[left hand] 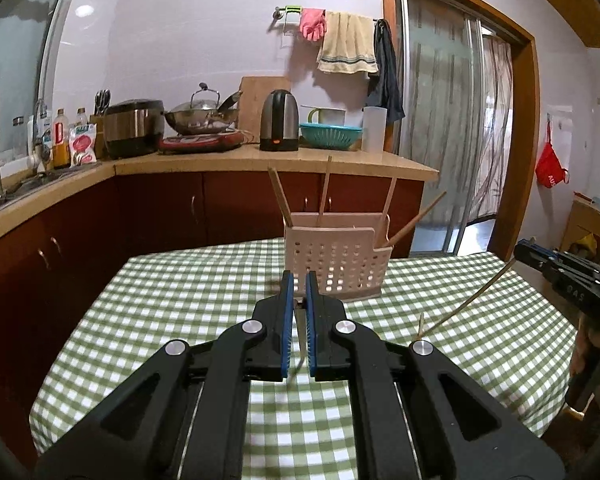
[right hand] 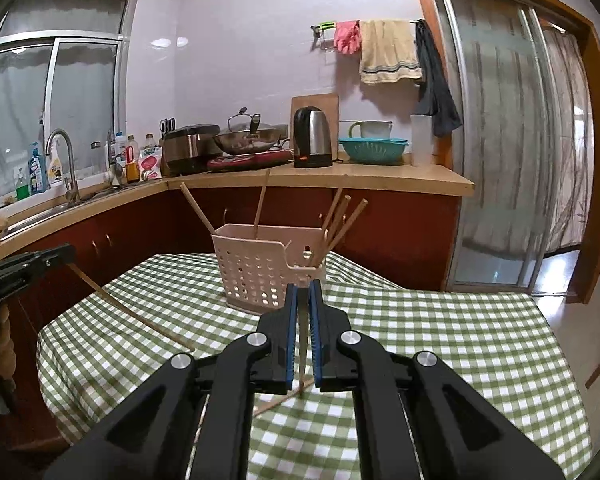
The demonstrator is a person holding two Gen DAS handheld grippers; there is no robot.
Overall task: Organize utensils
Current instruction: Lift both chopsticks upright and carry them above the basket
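Note:
A pale pink perforated utensil basket [left hand: 336, 260] [right hand: 266, 270] stands on the green checked tablecloth [left hand: 180, 300] [right hand: 440, 340] with several wooden chopsticks [left hand: 325, 188] [right hand: 261, 200] upright in it. My left gripper [left hand: 299, 280] is shut on a chopstick [left hand: 300, 344] that hangs down between its blue pads, just in front of the basket. My right gripper [right hand: 305, 290] is shut on another chopstick [right hand: 302, 340], its lower end touching the cloth. In the left wrist view the right gripper's chopstick [left hand: 468, 304] slants down to the cloth; in the right wrist view the left gripper's chopstick [right hand: 128, 308] does likewise.
Behind the table runs a kitchen counter [left hand: 260, 160] [right hand: 320, 178] with a kettle [left hand: 279, 120] [right hand: 312, 136], wok, rice cooker, teal colander and sink [left hand: 4, 196]. A sliding glass door [right hand: 512, 140] is on the right. One loose chopstick [right hand: 276, 400] lies on the cloth under my right gripper.

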